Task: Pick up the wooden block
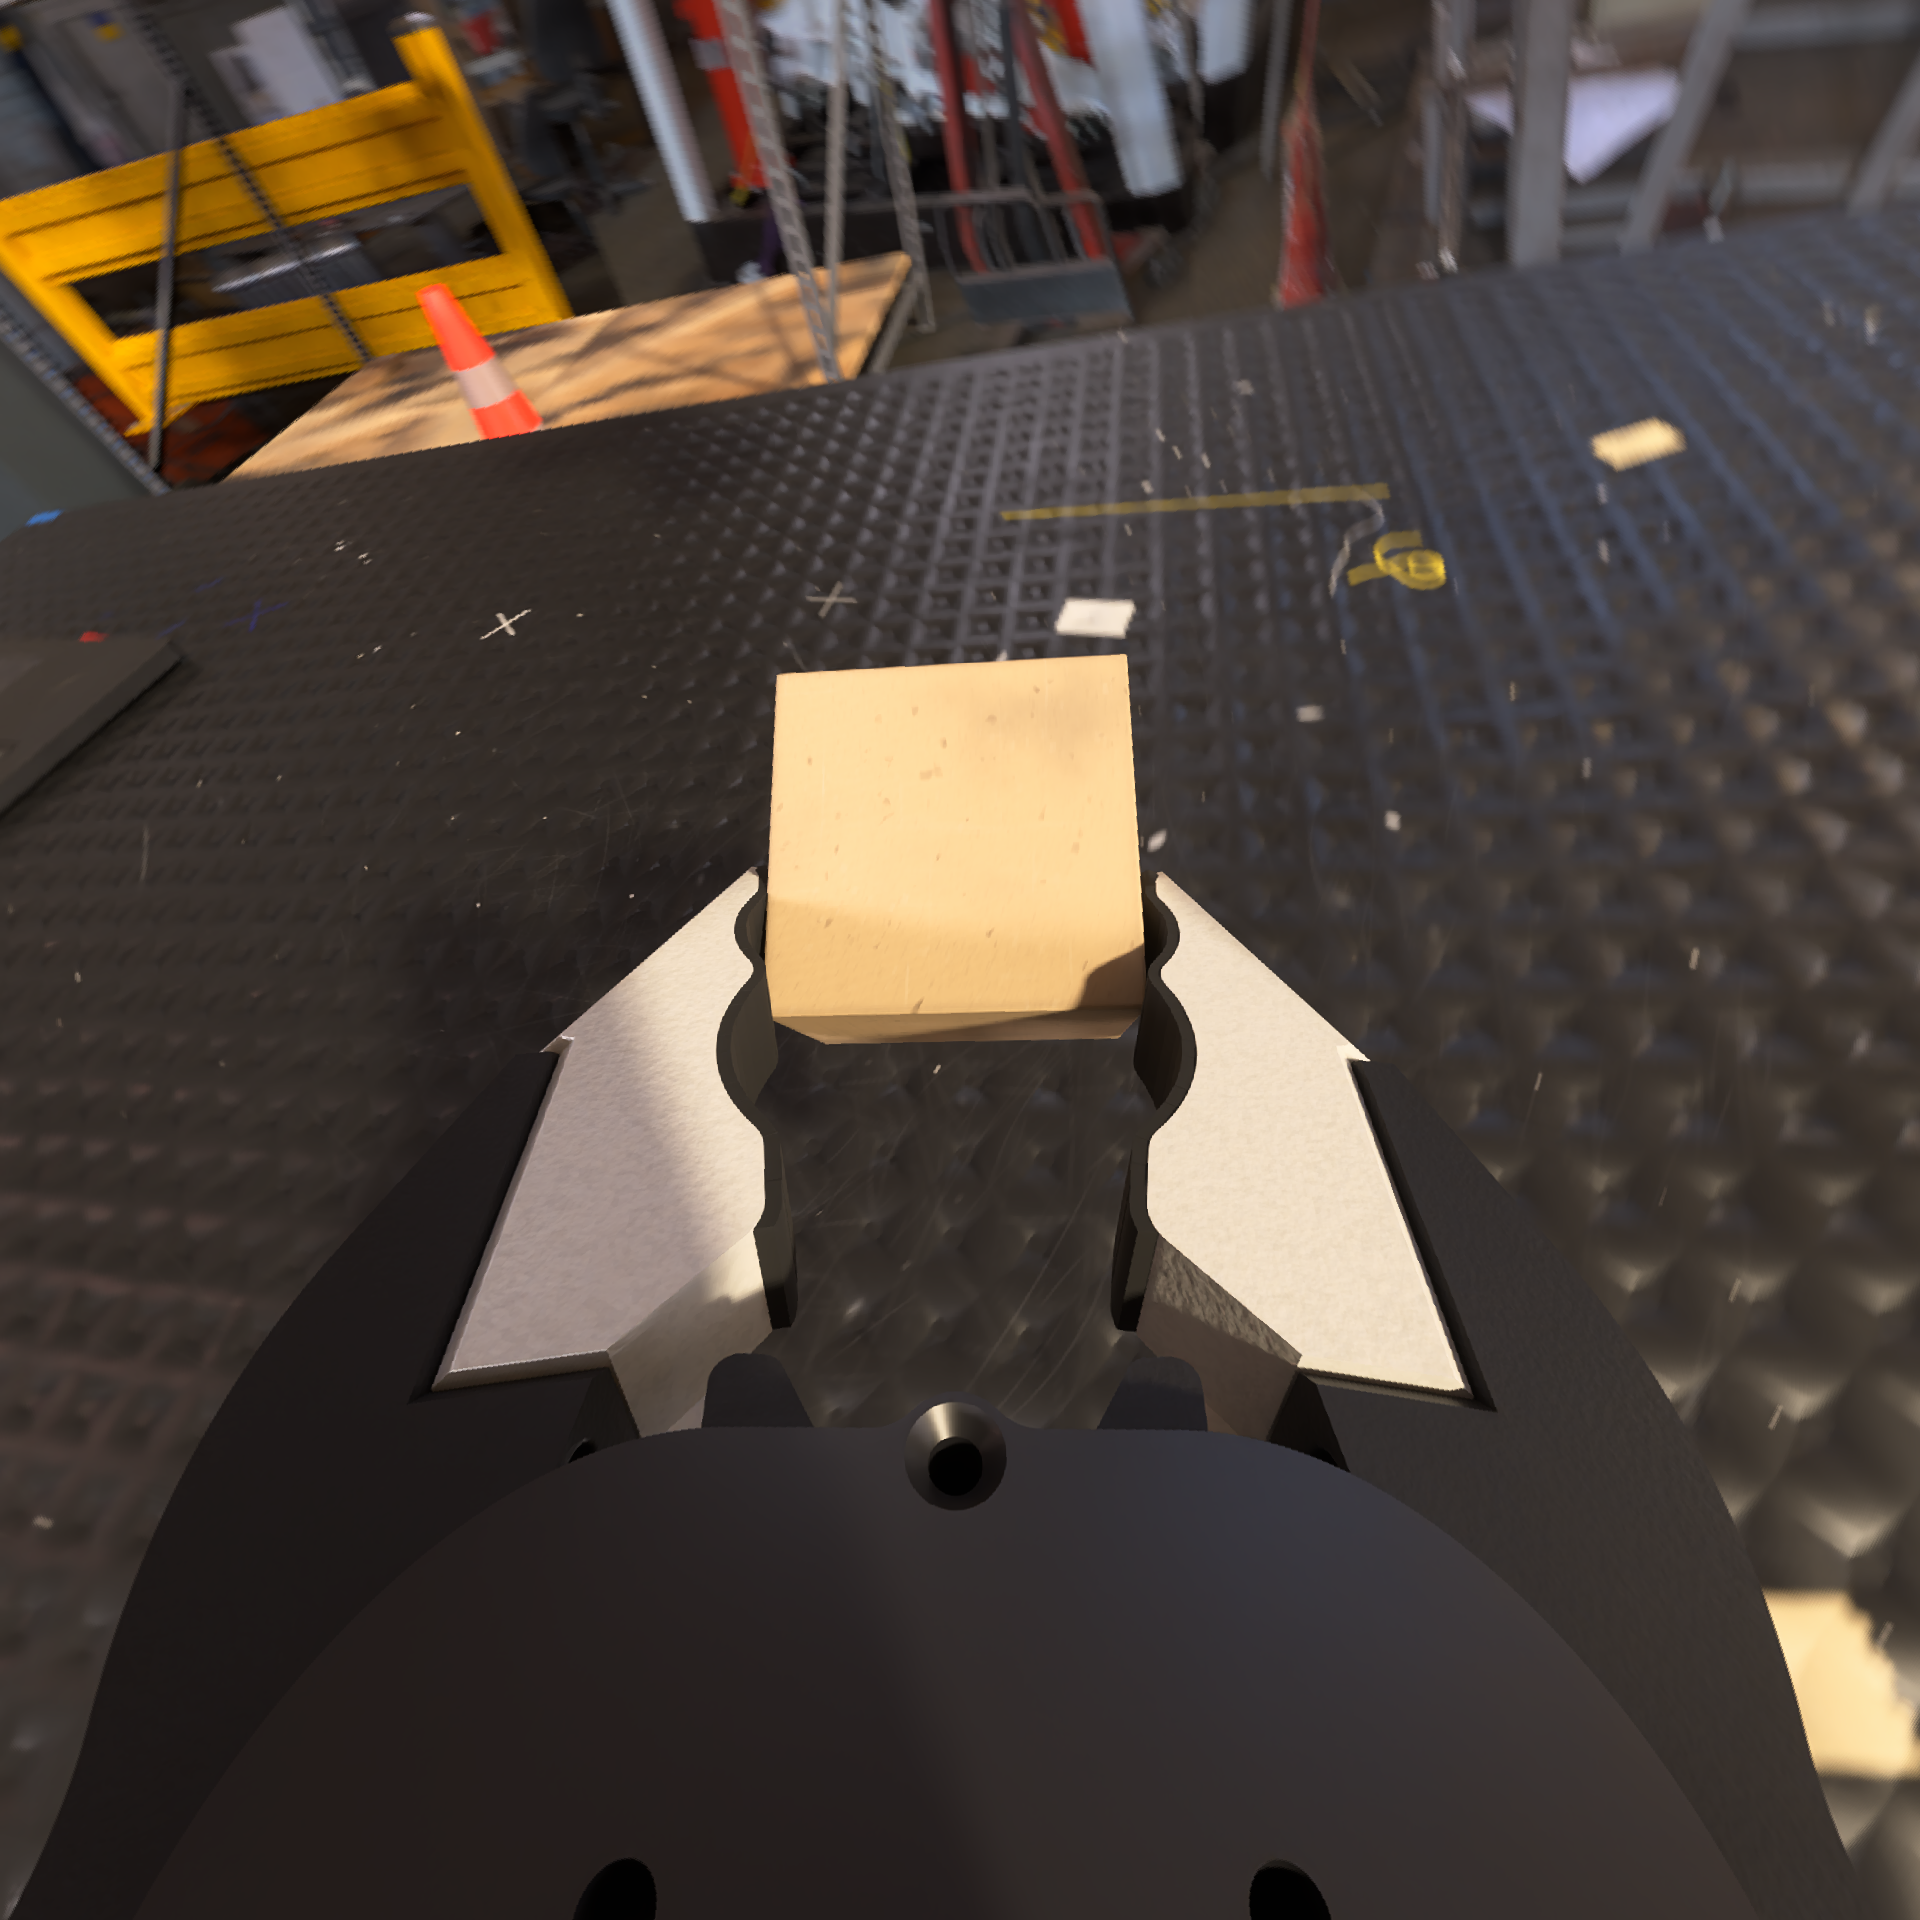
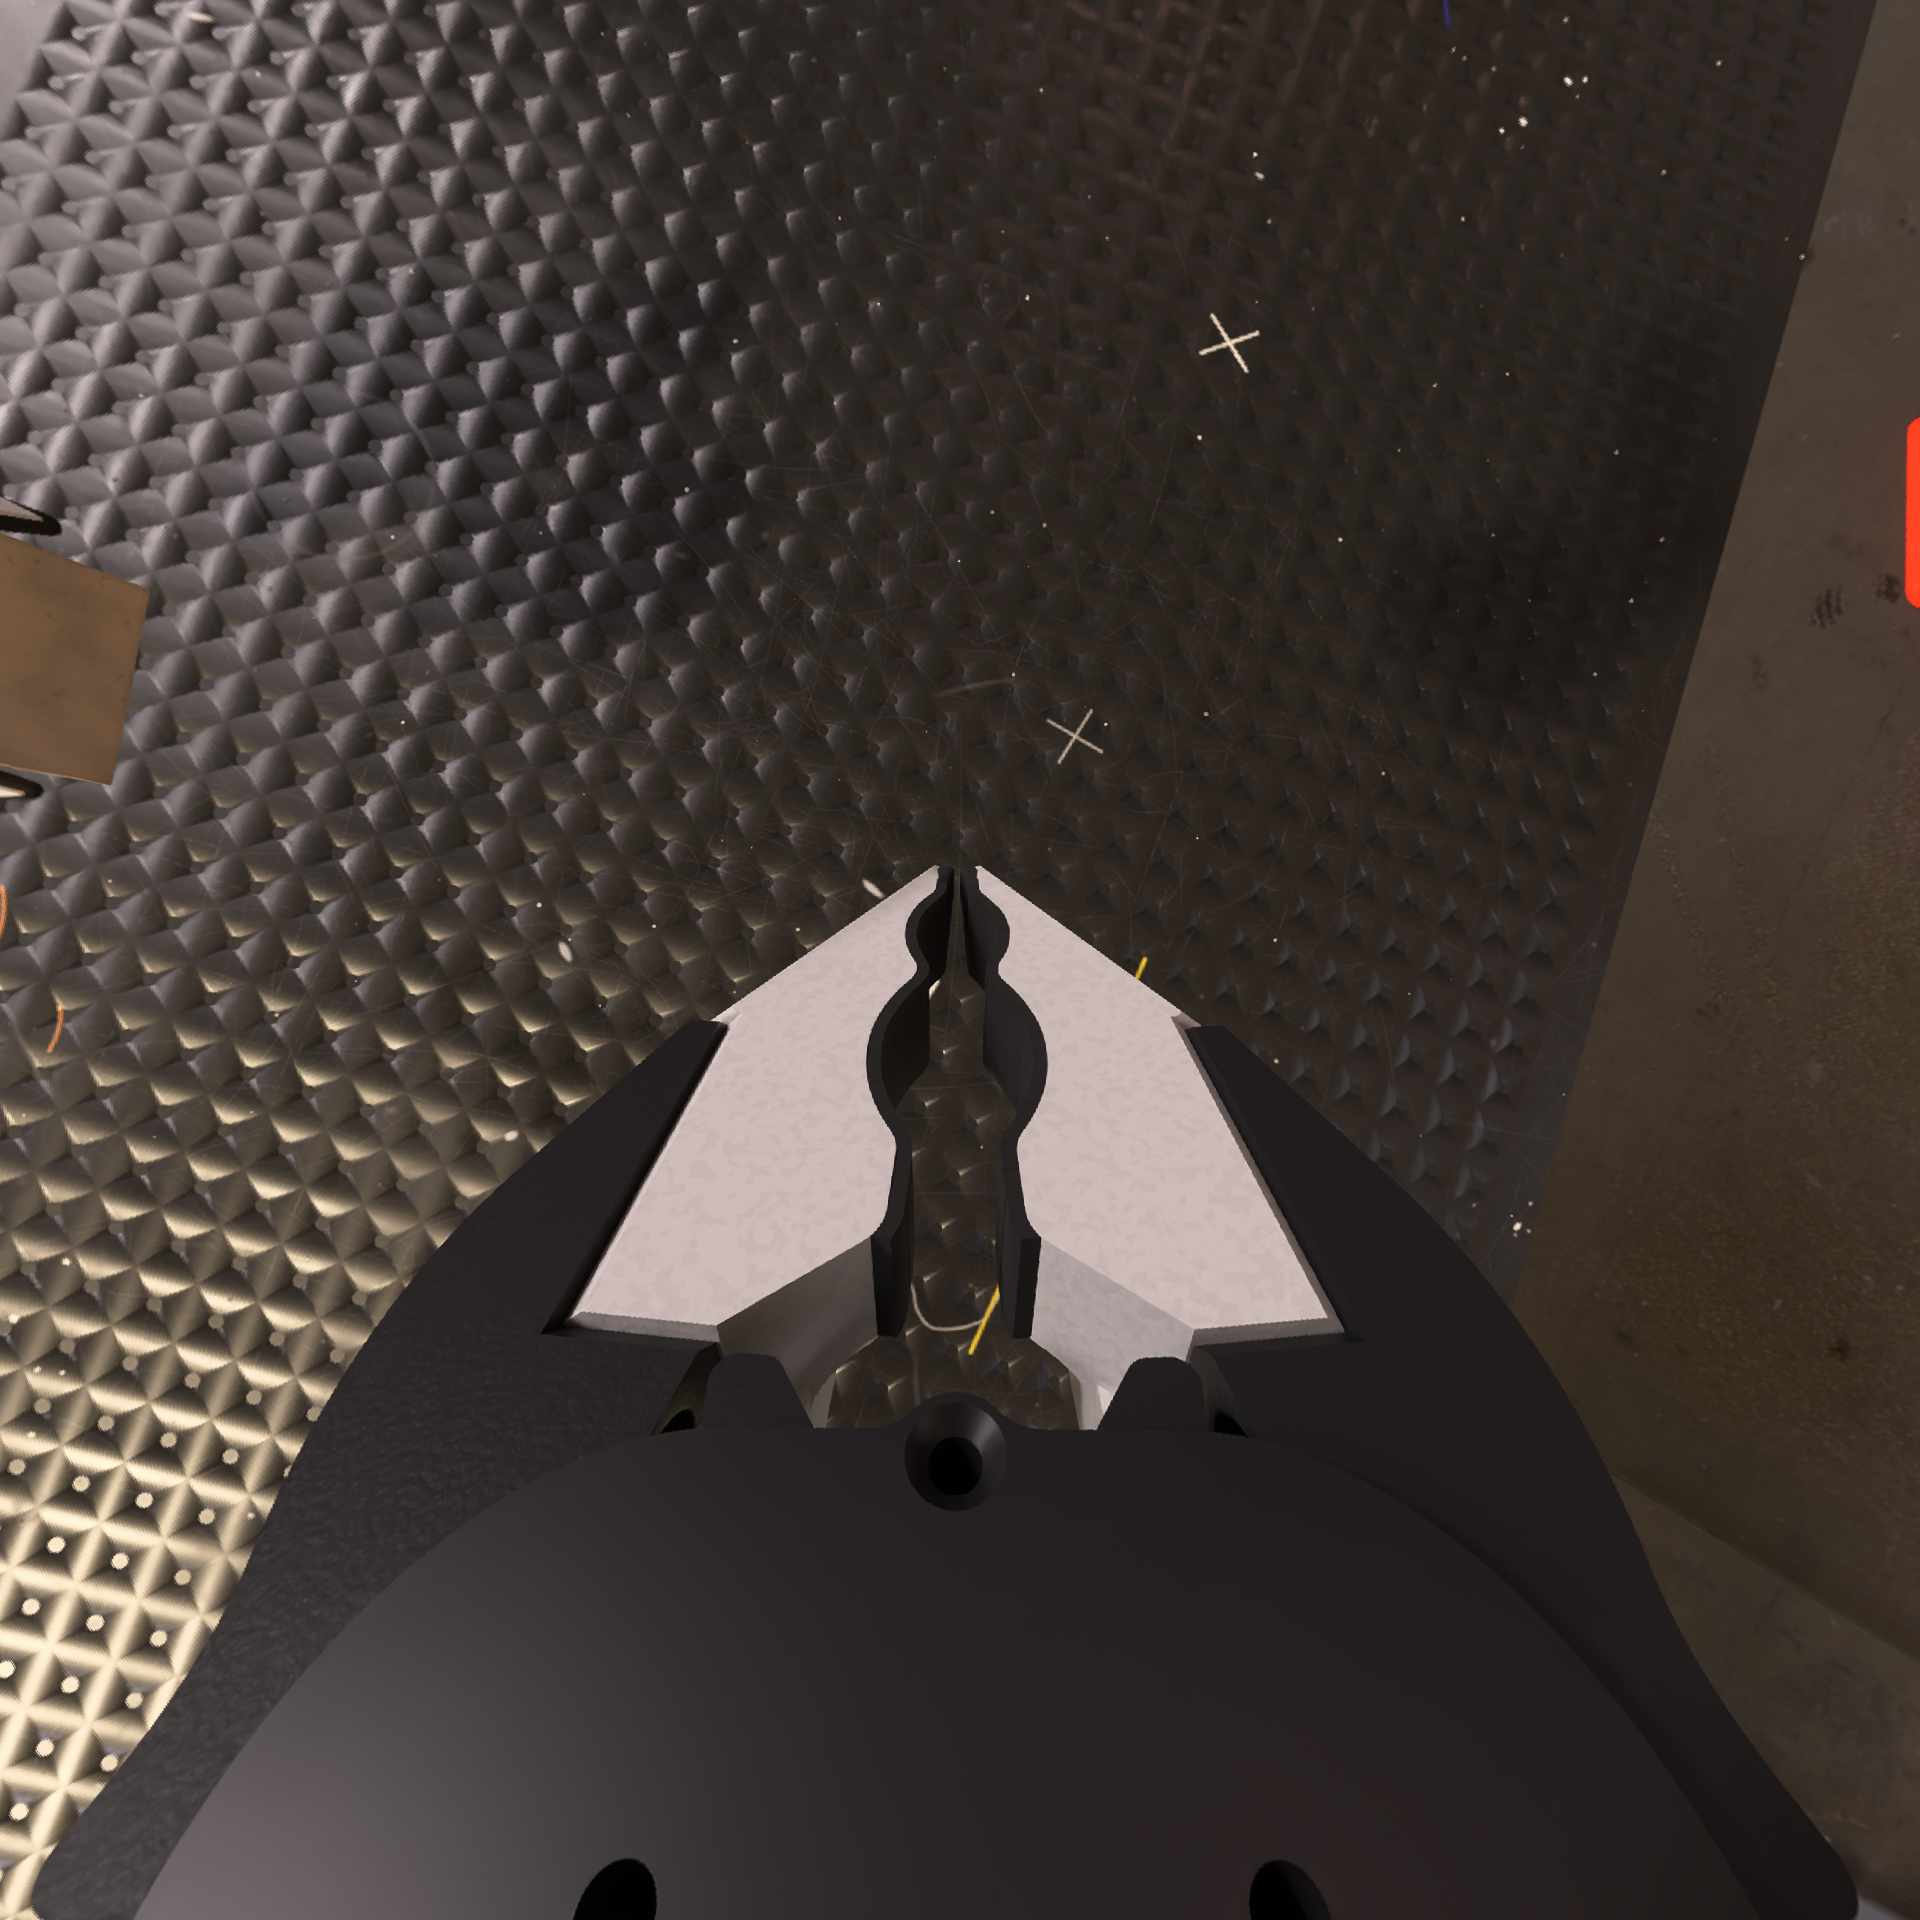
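Nearest the lens in the left wrist view, the dark rounded body of the left gripper (image 1: 954, 940) fills the lower part of the frame, and its two white-faced fingers (image 1: 644, 1132) reach up toward the centre. They pinch the wooden block (image 1: 951, 842) by its two sides, the dark inner pads pressed against its lower left and lower right edges. The block is pale tan, roughly cubic, and sits at the centre of the frame with a thin strip of its underside showing. Whether it touches the table (image 1: 416, 831) beneath cannot be told. The table is a dark, diamond-textured sheet flecked with small white chips and chalk crosses. Farther up and right on it lie a white scrap (image 1: 1094, 617), a yellow line with a yellow scrawl, and a small tan piece (image 1: 1637, 443). Beyond the table's far edge, in the upper left, stand an orange cone (image 1: 478, 364) on a wooden board (image 1: 665, 343) and a yellow frame (image 1: 270, 229).

In the right wrist view, the right gripper (image 2: 957, 878) occupies the lower half, its fingers (image 2: 790, 1122) pressed together at the tips with nothing between them, above the same textured table (image 2: 623, 416). At the left edge of the frame, the wooden block (image 2: 62, 665) shows in shadow, well apart from these fingers. Two chalk crosses mark the table toward the upper right.
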You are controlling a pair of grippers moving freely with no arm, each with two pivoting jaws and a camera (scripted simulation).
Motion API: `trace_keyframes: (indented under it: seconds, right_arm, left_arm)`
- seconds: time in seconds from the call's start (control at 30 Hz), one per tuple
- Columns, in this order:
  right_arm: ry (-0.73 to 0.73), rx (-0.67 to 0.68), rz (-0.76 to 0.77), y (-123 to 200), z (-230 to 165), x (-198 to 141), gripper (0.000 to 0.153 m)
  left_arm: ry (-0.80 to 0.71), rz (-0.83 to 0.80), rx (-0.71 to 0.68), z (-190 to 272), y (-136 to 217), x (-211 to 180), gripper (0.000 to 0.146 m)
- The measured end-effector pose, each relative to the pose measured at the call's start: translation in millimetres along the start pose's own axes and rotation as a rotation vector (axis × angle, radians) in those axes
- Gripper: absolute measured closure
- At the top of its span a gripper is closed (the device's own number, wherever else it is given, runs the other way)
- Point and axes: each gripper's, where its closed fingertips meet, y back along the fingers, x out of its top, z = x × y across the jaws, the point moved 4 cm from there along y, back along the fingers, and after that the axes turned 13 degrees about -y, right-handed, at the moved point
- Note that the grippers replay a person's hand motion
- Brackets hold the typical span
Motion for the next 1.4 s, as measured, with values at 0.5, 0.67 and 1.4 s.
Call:
trace_keyframes:
  seconds: [0.5,0.67,1.4]
  right_arm:
    - [-0.035,-0.006,0.019,0,0,-1,0.151]
    - [-0.025,-0.019,-0.002,0,-1,0,0.151]
    - [-0.030,-0.033,-0.026,0,-2,1,0.151]
  left_arm:
    - [0.263,0.065,0.168,15,-54,42,0.077]
    - [0.247,0.097,0.203,16,-58,46,0.077]
    - [0.288,0.097,0.306,13,-90,50,0.077]
